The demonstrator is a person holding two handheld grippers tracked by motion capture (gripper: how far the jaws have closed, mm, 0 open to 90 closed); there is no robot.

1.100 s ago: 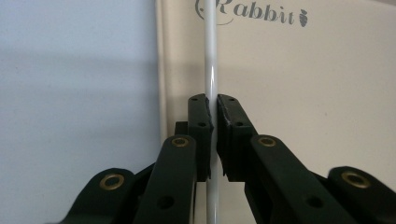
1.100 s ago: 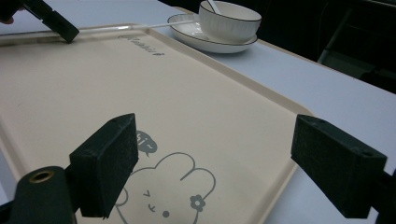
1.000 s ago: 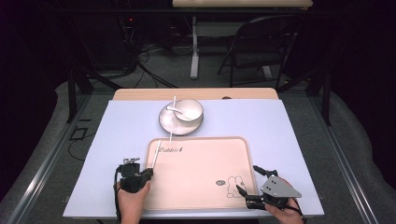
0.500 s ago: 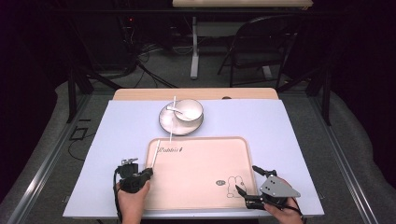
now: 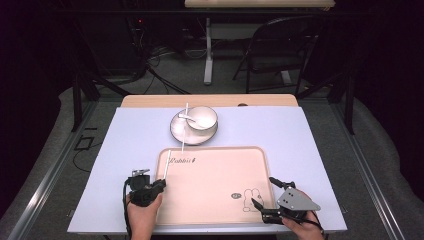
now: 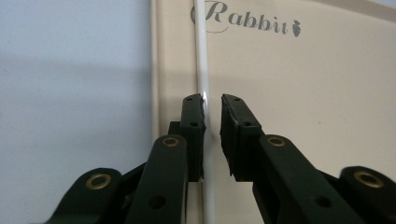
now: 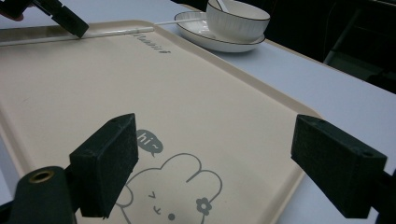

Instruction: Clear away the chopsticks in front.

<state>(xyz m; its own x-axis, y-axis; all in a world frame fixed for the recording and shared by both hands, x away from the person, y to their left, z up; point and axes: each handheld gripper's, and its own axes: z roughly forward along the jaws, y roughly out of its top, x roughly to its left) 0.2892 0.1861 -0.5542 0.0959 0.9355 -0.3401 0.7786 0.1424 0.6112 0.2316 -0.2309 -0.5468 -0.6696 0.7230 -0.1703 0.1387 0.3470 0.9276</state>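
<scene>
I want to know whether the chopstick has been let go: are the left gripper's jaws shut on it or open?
Open: the left gripper has just been opening; the white chopstick lies between its jaws on the tray, a gap beside it.

The tray (image 5: 215, 180) is pale beige with grey "Rabbit" lettering and a rabbit drawing. The chopstick (image 6: 202, 70) is white, the bowl (image 5: 202, 118) white with a dark rim, the table (image 5: 310, 145) pale lilac.

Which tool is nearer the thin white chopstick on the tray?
Left. The left tool straddles the thin white chopstick; its jaws have just been opening. The right tool sits across the tray.
</scene>
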